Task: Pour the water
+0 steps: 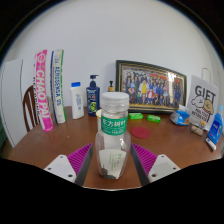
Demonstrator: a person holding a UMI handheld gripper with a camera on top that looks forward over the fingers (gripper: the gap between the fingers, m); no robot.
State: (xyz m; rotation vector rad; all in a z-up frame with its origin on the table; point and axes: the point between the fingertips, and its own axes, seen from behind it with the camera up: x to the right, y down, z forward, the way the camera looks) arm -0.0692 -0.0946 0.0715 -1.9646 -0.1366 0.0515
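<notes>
A clear plastic water bottle (113, 140) with a white cap and a green label stands upright between my fingers, close to the camera. The gripper (113, 158) is shut on it: the purple pads (84, 158) press its lower body from the left and the right. Through its clear lower part I see white and dark shapes that I cannot identify. Below and around it lies the brown wooden table (60, 140).
Along the wall behind stand a pink box (43, 90), a white-green box (58, 85), a white bottle (77, 100), a dark blue pump bottle (93, 95) and a framed photo (150, 85). Small green items (135, 116), a red piece (140, 130) and a white gift box (203, 100) are at the right.
</notes>
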